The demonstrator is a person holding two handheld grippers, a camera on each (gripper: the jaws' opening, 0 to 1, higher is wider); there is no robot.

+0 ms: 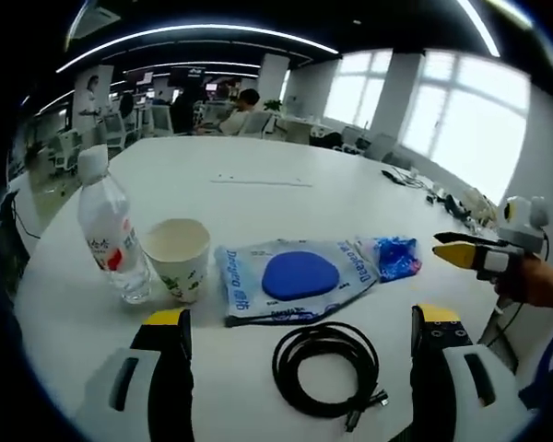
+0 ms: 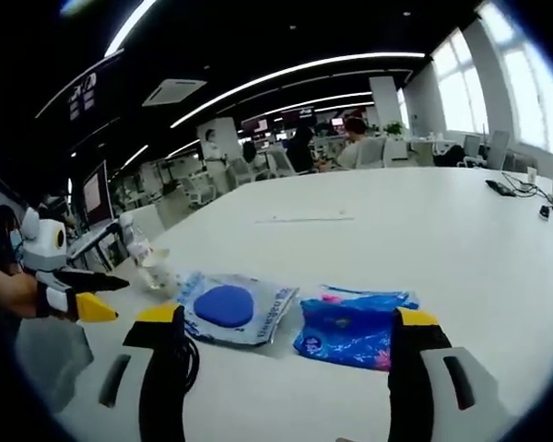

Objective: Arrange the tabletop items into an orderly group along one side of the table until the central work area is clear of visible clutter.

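On the white table [image 1: 258, 193] stand a clear water bottle [image 1: 111, 235] with a white cap and a paper cup [image 1: 178, 258], side by side. Right of them lies a pale packet with a blue disc [image 1: 295, 276], then a small blue wrapper [image 1: 392, 256]. A coiled black cable [image 1: 323, 368] rests between the wide-apart jaws of my left gripper [image 1: 304, 322], which is open and holds nothing. My right gripper [image 2: 286, 318] is open too, hovering just before the blue wrapper [image 2: 350, 327] and the disc packet [image 2: 229, 307]. The other gripper [image 1: 484, 253] enters from the right in the left gripper view.
A thin strip [image 1: 258, 180] lies far back on the table. Cables and small devices [image 1: 433, 189] sit along the right edge near the windows. Desks, monitors and seated people [image 1: 240, 109] fill the office behind. The left gripper [image 2: 69, 295] shows at the left, the bottle [image 2: 147, 262] beyond.
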